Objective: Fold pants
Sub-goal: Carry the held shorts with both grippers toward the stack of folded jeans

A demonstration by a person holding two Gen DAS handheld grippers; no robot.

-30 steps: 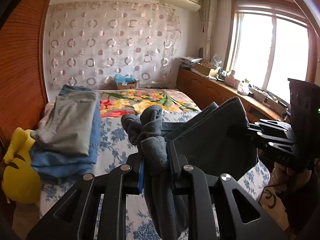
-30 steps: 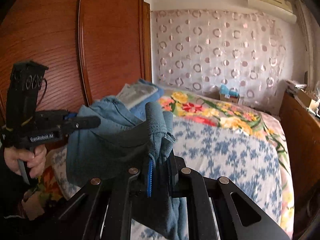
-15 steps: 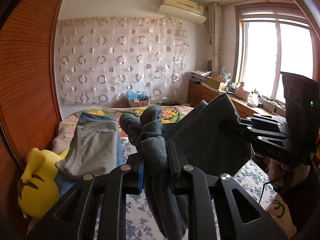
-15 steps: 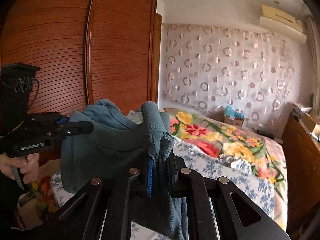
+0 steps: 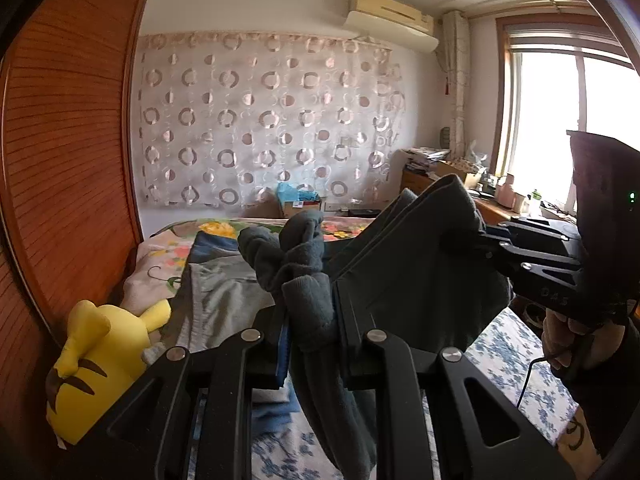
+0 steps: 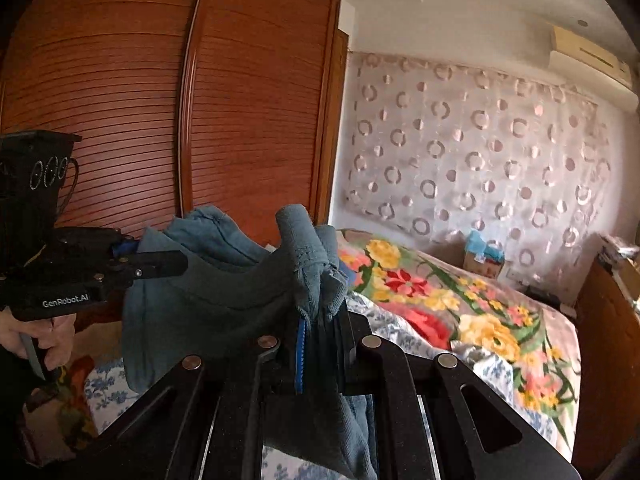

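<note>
Dark teal-grey pants (image 5: 420,276) hang stretched in the air between both grippers, above the bed. My left gripper (image 5: 310,320) is shut on one bunched corner of the cloth, which bulges above the fingers. The right gripper (image 5: 472,240) appears at the right of the left wrist view, clamped on the other corner, with a hand below it. In the right wrist view my right gripper (image 6: 320,320) is shut on a bunched fold of the pants (image 6: 208,300), and the left gripper (image 6: 176,260) pinches the far corner at the left.
A bed (image 6: 500,344) with a floral and blue-print cover lies below. Folded grey and blue clothes (image 5: 216,296) and a yellow plush toy (image 5: 96,360) sit near a wooden wardrobe (image 6: 240,120). A cardboard box (image 5: 300,204), a wooden counter (image 5: 492,208) and a window (image 5: 560,132) stand beyond.
Both grippers have risen and tilted up with the pants still held between them; the views now show more wall and ceiling and less bed. The right view has swung left toward the wardrobe.
</note>
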